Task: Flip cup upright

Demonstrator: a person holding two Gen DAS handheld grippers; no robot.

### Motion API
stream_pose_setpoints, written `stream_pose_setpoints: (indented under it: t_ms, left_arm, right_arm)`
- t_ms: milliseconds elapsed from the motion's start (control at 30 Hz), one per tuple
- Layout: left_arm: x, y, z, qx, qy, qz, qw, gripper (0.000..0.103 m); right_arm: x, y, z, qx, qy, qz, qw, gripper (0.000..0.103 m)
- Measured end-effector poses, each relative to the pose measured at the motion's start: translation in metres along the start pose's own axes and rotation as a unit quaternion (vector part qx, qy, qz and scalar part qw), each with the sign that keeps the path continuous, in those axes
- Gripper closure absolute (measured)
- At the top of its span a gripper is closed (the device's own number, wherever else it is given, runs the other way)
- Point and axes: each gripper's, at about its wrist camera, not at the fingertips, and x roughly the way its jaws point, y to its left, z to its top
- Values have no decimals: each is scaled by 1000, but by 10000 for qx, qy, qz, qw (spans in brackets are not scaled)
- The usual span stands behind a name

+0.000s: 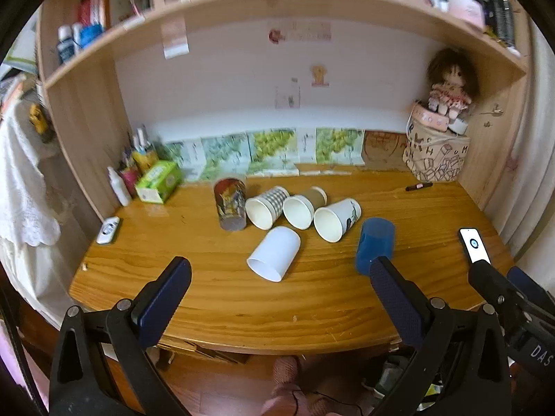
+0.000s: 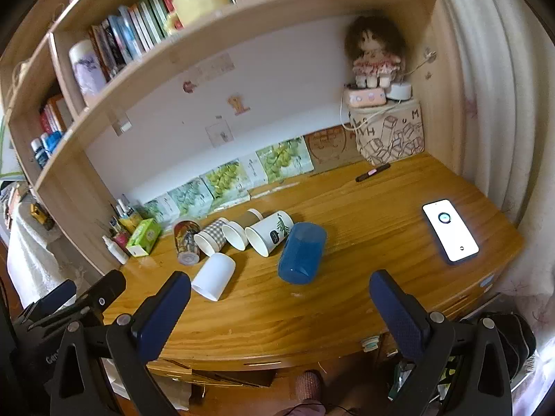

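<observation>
Several cups lie on their sides on the wooden desk (image 1: 215, 298): a plain white cup (image 1: 274, 258) (image 2: 214, 276), a blue plastic cup (image 1: 375, 245) (image 2: 302, 252), a white cup with a leaf print (image 1: 335, 219) (image 2: 270, 232), a brown cup (image 1: 304, 206), a checked cup (image 1: 267, 206) (image 2: 211, 235) and a patterned cup (image 1: 230, 204) (image 2: 186, 241). My left gripper (image 1: 277, 274) is open and empty, held back over the desk's front edge. My right gripper (image 2: 279, 289) is open and empty, also near the front edge, short of the blue cup.
A lit phone (image 2: 450, 230) lies at the desk's right. A pen (image 2: 373, 172) and a printed bag with a doll (image 2: 388, 131) are at the back right. A green box (image 1: 158, 181), bottles and a small white device (image 1: 108, 230) are at the left.
</observation>
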Motion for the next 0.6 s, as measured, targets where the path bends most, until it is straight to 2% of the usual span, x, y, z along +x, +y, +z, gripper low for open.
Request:
stream_pose_setpoints:
  t_ms: [267, 467, 600]
  left_arm:
    - [77, 7, 22, -40, 971, -232, 9950, 0]
    - [136, 15, 31, 67, 1752, -265, 9842, 0]
    - [169, 16, 36, 412, 2128, -322, 9757, 0]
  right_arm:
    - [60, 10, 27, -102, 443, 70, 9989, 0]
    - [97, 25, 46, -482, 589, 49, 9971, 0]
    - [120, 36, 58, -821, 664, -22, 9944, 0]
